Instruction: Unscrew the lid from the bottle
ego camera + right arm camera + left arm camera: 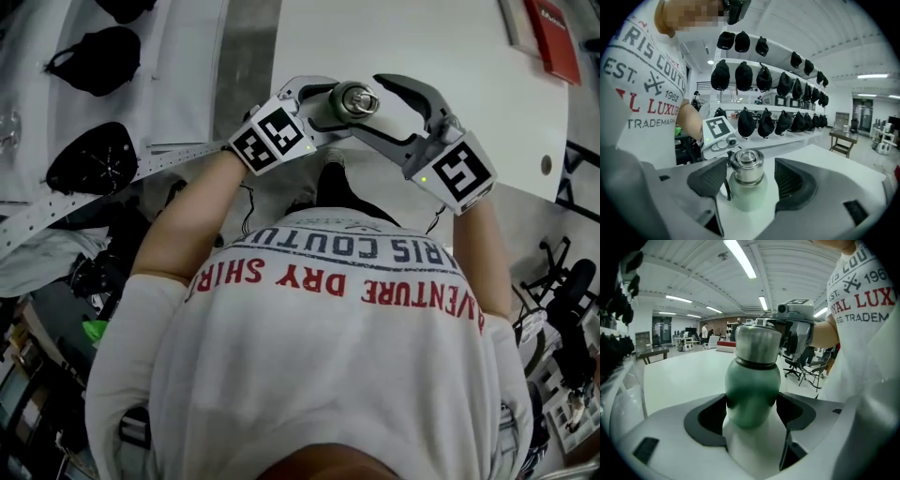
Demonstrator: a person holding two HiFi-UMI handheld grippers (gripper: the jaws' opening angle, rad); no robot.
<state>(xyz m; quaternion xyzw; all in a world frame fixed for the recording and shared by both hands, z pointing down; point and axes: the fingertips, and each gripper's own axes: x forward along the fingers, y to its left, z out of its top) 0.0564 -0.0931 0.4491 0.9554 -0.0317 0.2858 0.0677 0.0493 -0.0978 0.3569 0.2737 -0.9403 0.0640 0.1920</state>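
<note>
Right now we hold the bottle up in front of our white T-shirt, by the near edge of the white worktop. We cannot tell if its bottom rests on anything.

The left gripper has its jaws pinching the bottle. The dark pads press on both sides of the green, round part, just under the lid. Lower down, the bottle turns from green to white.

The shiny silver lid is on top of the bottle. The right gripper comes at it from the other side. Its jaws are spread wide, with the lid between them. We see a clear gap between the lid and the pad on the right of the right gripper view. The pad on the left sits very close to the lid, and we cannot tell if it touches.

From above, the two grippers point at each other, and the bottle top sits between them.

Behind the left gripper, black caps hang in rows on white shelves.
</note>
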